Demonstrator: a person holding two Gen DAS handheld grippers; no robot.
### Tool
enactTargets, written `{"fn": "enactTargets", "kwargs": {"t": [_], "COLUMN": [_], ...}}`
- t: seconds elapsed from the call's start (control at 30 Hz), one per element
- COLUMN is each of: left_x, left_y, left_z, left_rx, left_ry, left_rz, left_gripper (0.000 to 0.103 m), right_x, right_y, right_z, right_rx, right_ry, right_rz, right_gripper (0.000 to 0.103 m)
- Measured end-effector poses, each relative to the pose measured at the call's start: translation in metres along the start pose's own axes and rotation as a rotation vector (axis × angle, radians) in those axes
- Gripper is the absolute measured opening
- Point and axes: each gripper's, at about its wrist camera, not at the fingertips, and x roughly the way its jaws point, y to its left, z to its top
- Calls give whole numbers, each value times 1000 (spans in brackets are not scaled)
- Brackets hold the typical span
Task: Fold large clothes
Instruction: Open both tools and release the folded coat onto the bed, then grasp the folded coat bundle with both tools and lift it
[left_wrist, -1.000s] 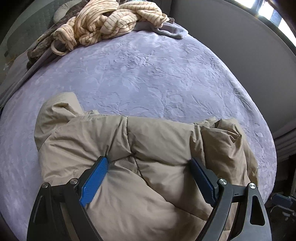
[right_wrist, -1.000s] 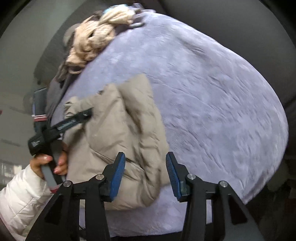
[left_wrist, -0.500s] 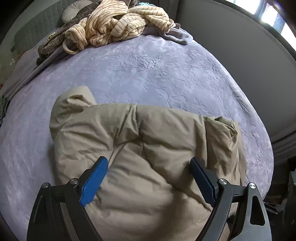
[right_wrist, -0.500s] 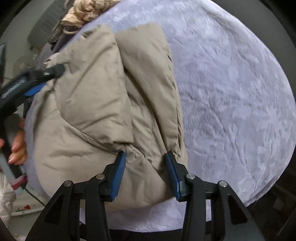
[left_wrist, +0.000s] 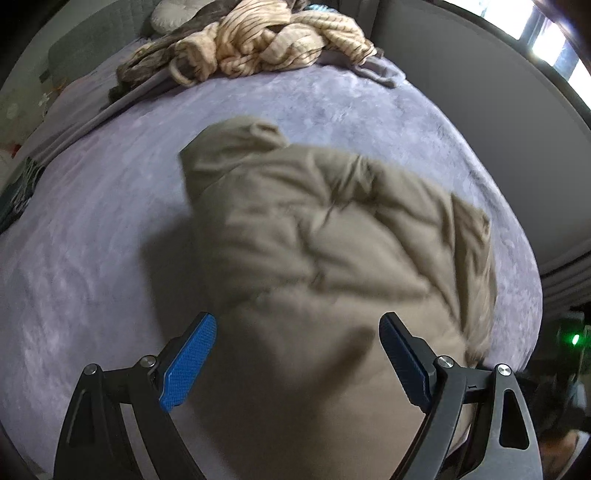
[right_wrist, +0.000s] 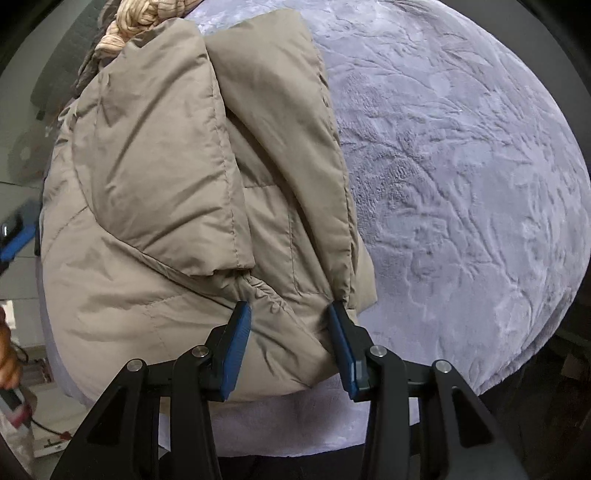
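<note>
both tongs, left tongs (left_wrist: 297, 332) and right tongs (right_wrist: 287, 321), gape unclenched over the beige puffer jacket (right_wrist: 192, 192) on the bed (right_wrist: 461, 184)

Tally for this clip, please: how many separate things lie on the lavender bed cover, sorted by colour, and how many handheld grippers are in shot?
Beige: 1, the puffy quilted beige jacket
Cream with dark stripes: 1, the crumpled striped knit garment
Brown: 1, a dark brown cloth bunched beside it
Grey-purple: 1, a small rumpled cloth
Grippers with blue pads: 2, left gripper, right gripper
Total: 6
</note>
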Motion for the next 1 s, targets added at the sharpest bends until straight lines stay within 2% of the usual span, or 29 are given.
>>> {"fn": "enactTargets", "kwargs": {"t": [0.07,0.13,0.33,0.43,0.57,0.73,0.77,0.8,0.83,1.0], "left_x": [-2,-6,-12,-12,-14,-8,-6,-4,-2,7], "left_y": [9,17,31,33,37,40,41,41,41,44], "left_z": [-10,-18,-32,-35,-36,-35,-34,-33,-32,-24], "left_rx": [-18,-35,-49,-45,-59,-63,-66,-69,-74,-121], "left_ry": [17,17,16,20,24,42,46,52,58,87], "left_rz": [-2,-12,-27,-35,-55,-54,-54,-53,-53,-53], "left_gripper": [91,102,102,102,102,102,102,102,102,102], "right_x": [-3,-13,-45,-58,-70,-83,-84,-87,-89,-88], "right_y": [3,5,12,15,26,24,27,28,28,26], "right_z": [-3,-6,-19,-27,-36,-17,-7,0,4,32], "right_rx": [13,27,58,67,64,52,48,41,34,-17], "right_ry": [-15,-35,-121,-146,-173,-190,-191,-192,-194,-172], "right_rz": [-3,-5,-4,-7,-7,5,7,9,14,41], "right_gripper": [45,46,48,58,60,62,65,75,78,80]}}
